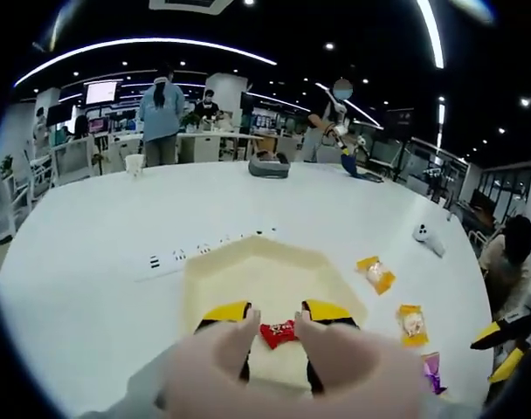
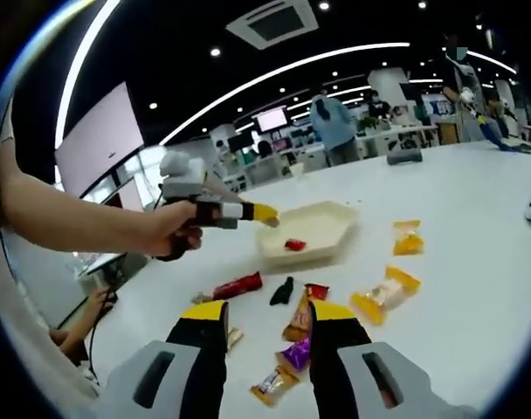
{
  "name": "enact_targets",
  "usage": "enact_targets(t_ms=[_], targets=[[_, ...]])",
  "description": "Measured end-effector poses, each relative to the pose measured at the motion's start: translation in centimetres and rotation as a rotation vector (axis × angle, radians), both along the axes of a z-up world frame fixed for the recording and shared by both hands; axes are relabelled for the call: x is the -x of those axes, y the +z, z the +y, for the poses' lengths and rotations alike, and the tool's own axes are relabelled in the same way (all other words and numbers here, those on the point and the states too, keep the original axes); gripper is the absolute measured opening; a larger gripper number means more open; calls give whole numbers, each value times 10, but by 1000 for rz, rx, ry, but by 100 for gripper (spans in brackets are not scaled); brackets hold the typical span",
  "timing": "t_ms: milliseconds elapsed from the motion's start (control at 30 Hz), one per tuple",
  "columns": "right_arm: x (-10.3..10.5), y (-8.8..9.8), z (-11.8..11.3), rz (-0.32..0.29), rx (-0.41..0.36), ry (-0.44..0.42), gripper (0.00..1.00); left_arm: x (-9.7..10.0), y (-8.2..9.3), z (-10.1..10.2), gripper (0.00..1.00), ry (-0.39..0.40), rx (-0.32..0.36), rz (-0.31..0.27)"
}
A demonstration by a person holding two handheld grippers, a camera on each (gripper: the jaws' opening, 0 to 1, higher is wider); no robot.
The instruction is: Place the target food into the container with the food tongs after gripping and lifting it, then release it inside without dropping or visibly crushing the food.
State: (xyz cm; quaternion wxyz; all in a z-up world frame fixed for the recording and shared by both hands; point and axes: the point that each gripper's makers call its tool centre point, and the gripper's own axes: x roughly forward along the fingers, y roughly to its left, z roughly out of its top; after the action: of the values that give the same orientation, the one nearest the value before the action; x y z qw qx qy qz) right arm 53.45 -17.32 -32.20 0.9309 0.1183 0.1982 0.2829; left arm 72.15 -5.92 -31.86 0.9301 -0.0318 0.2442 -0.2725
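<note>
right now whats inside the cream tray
One small red-wrapped snack lies inside the cream tray. The left gripper covers the tray's near edge, so anything there is hidden.

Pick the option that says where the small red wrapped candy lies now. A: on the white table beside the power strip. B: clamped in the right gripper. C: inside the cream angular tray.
C: the small red wrapped candy lies on the floor of the cream angular tray, in front of the left gripper.
</note>
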Motion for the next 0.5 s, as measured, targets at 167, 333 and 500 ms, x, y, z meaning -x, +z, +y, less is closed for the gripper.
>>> enact_targets(t_ms=[167,333,500], targets=[[-1,0,4,-9,16,12,36,12,19,3,23,-4,25,-23],[3,-4,8,9,20,18,36,30,30,9,24,6,76,-35],[8,-4,18,-7,62,44,35,53,39,14,23,-6,123,-31]])
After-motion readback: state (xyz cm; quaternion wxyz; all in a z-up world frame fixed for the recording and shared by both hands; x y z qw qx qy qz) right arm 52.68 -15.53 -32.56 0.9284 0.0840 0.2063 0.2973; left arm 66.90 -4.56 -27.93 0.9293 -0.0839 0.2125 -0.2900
